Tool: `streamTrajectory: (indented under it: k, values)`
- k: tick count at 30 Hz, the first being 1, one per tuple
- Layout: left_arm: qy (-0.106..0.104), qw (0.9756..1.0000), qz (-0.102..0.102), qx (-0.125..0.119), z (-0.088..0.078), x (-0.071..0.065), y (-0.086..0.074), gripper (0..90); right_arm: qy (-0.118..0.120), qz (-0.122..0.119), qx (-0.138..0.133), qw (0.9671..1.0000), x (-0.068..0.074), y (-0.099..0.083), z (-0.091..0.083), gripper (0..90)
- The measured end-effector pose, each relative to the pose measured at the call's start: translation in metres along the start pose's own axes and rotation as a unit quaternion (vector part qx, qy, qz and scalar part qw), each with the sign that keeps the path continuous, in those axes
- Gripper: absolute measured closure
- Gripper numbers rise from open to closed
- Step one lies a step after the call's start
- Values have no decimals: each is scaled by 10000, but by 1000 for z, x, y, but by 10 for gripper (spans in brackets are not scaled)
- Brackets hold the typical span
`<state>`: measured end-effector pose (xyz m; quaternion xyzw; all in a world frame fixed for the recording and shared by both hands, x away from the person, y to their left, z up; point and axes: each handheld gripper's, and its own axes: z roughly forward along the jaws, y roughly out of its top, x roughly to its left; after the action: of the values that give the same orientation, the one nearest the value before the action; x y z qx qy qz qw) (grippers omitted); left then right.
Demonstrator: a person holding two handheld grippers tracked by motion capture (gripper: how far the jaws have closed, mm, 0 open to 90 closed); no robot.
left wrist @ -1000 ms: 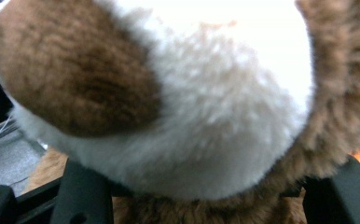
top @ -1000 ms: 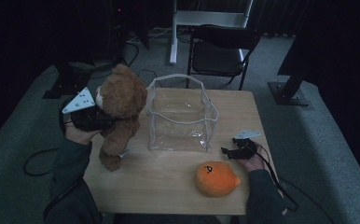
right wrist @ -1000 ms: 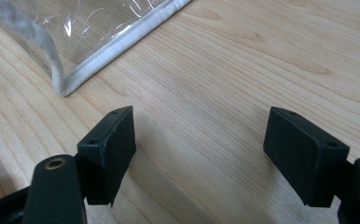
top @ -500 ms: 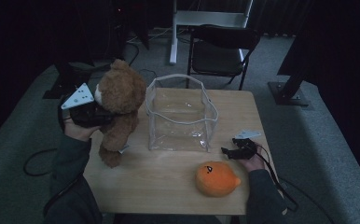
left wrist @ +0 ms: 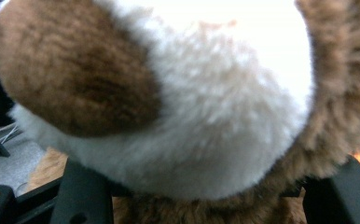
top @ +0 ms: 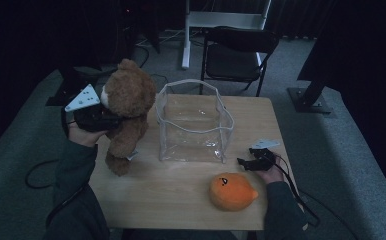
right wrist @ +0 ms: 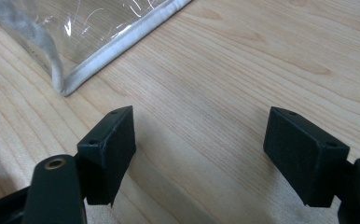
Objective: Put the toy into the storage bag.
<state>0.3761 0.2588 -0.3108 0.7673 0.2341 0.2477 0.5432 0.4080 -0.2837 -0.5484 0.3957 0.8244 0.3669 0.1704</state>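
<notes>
One teddy bear (top: pixel 126 112), one orange plush toy (top: pixel 232 191), one clear plastic bin (top: pixel 193 122) and two grippers are being shown on or over a single wooden table (top: pixel 176 197) in the high view; one black chair (top: pixel 237 52) is standing behind the table.

The teddy bear is being held upright above the table's left part, just beside the bin's left wall, with one foot hanging near the tabletop. It is being clamped by the left gripper (top: pixel 112 119), whose jaws are being pressed into its plush from the left at neck height. The bear is brown and fluffy, with a round head and dangling limbs. In the left gripper view, a detail hidden from the high view is being revealed: a pale cream muzzle (left wrist: pixel 225 93) beside a darker brown patch, with the two black jaws set wide at the bottom edge on either side of the fur.

The right gripper (top: pixel 246 161) is being rested on the table's right part, near the bin's front right corner and above the orange plush toy. In the right gripper view its jaws are being kept apart over bare wood with nothing between them, and the bin's white-edged corner (right wrist: pixel 71 81) is being shown close up.
</notes>
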Motion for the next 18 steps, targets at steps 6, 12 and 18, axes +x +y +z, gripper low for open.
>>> streamTrajectory:
  k: [6, 12, 18]
  values:
    - [1, 10000, -25, -14, 2, 2, 1, 404, -2, 1, 0, 10000, 0, 0, 0, 241]
    - [15, 10000, -19, -22, 5, 3, 5, 403, -6, 2, 0, 10000, 0, 0, 0, 242]
    - [31, 10000, -4, 11, 7, 6, 9, 403, -6, 3, -1, 10000, 0, 0, 0, 242]
